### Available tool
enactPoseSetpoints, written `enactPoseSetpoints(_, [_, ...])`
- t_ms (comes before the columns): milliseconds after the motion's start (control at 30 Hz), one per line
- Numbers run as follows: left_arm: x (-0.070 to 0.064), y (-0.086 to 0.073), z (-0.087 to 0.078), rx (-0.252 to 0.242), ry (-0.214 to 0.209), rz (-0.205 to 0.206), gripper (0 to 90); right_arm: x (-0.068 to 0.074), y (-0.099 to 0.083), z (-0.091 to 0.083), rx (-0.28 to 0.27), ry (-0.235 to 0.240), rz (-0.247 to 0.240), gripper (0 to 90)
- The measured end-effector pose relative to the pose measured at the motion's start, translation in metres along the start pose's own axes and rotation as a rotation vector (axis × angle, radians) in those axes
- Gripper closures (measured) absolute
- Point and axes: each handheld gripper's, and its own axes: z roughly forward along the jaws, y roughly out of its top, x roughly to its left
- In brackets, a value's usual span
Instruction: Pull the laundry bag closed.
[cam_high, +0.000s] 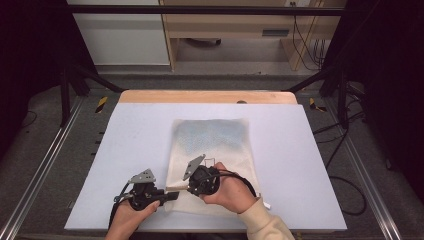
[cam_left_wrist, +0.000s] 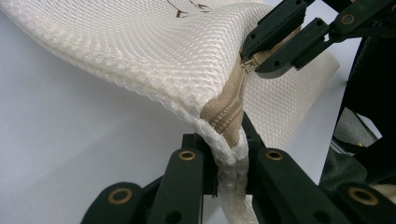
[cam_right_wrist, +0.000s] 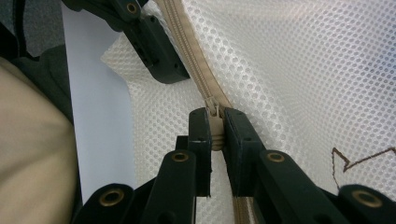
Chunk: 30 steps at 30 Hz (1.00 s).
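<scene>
- Your left gripper (cam_high: 172, 195) sits nearest you at the front edge of the counter (cam_high: 125, 150); its jaws are pinched on the near corner of the mesh bag (cam_left_wrist: 154, 56), right at the end of the zipper (cam_left_wrist: 229, 114).
- Your right gripper (cam_right_wrist: 215, 133) is just beyond it, jaws pressed together on the zipper pull (cam_right_wrist: 215, 122).
- The zipper's long axis runs along the bag's near edge, from the left jaws toward the right jaws and on past them.
- Judged from this, the pull must travel along that line while the left gripper anchors the corner.
- The bag lies flat farther out, mid-counter.
</scene>
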Motion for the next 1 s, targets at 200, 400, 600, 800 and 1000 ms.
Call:
enactPoseSetpoints(200, [-0.001,0.001,-0.001,0.004,0.003,0.009,83.5,0.000,-0.002,0.000,0.002,0.002,-0.001,81.9])
enactPoseSetpoints(400, [0.000,0.001,-0.002,0.000,0.003,0.005,83.5,-0.002,-0.005,-0.002,0.008,-0.005,0.015,81.8])
enactPoseSetpoints(600, [-0.001,0.001,-0.002,-0.002,0.008,0.010,83.5,-0.002,-0.007,-0.005,0.001,-0.010,0.018,81.8])
enactPoseSetpoints(800, [0.000,0.002,-0.003,-0.002,0.004,0.011,83.5,-0.002,-0.009,-0.005,0.007,-0.012,0.018,81.9])
enactPoseSetpoints(1000, [0.000,0.002,-0.003,0.003,0.010,0.016,83.5,-0.003,-0.013,-0.005,0.008,-0.013,0.027,81.9])
